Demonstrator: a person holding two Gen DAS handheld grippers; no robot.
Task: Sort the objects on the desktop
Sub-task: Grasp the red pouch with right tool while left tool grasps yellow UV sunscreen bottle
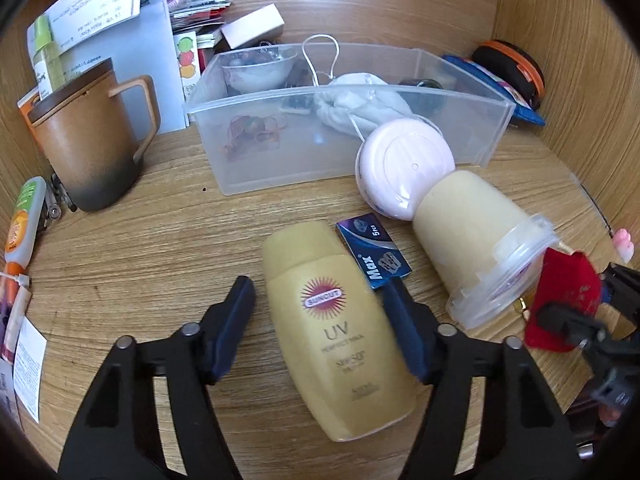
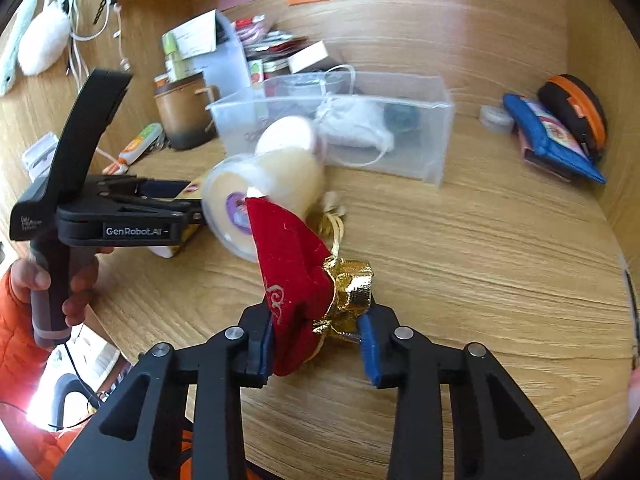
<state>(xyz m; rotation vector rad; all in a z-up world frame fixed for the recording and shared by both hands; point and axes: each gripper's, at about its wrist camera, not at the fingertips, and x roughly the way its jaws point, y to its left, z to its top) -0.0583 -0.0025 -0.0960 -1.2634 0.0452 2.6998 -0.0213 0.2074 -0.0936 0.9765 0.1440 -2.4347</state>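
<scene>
sunscreen bottle [image 1: 340, 332]: yellow, red sunburst | pouch [image 2: 294, 280]: red, gold trim | mug [image 1: 86, 140]: brown-to-black

The wood-grain worktop [image 1: 160, 248] carries a clear plastic bin [image 1: 344, 120], a brown lidded mug [image 1: 90, 140], a yellow sunscreen bottle [image 1: 336, 320] lying flat, a small blue razor-blade box [image 1: 374, 254] touching it, a tipped cream jar [image 1: 472, 240], and a blue pouch [image 2: 552, 140].

Bright, soft daylight; strong fisheye bending with dark corners; motion blur smears the right wrist view.
</scene>
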